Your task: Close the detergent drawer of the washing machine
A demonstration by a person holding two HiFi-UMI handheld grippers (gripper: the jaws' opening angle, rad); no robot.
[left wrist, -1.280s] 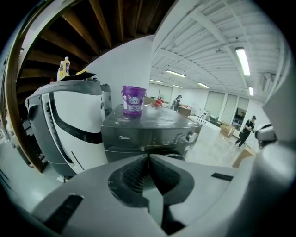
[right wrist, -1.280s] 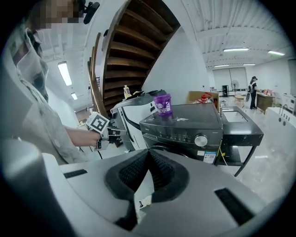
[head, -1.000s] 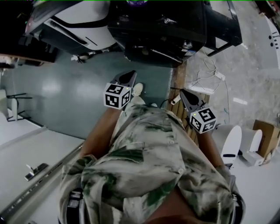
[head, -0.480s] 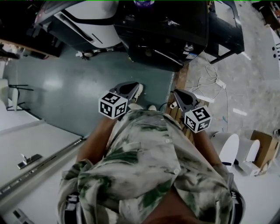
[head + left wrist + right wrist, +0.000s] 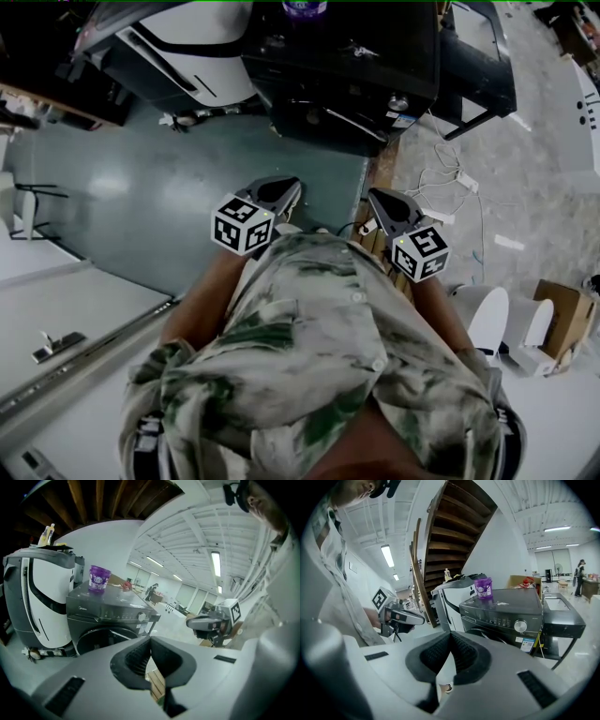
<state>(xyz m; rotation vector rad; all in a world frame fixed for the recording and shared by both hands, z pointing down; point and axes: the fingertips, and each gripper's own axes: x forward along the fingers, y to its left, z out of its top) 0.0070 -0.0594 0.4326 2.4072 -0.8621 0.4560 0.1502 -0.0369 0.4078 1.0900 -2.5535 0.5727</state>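
Right now I stand well back from the washing machine (image 5: 506, 613), left hand-held gripper (image 5: 151, 639) and right hand-held gripper (image 5: 450, 634) both pinched closed, empty. Its detergent drawer (image 5: 474, 616) is beyond reach; next I should step closer and push.

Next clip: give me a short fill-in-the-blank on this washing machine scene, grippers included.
1. The cup standing on top of the washing machine is ___ in colour.
2. The left gripper has its jaws ___.
3. The right gripper, jaws together and away from the machine, holds ___.

Missing words: purple; shut; nothing.
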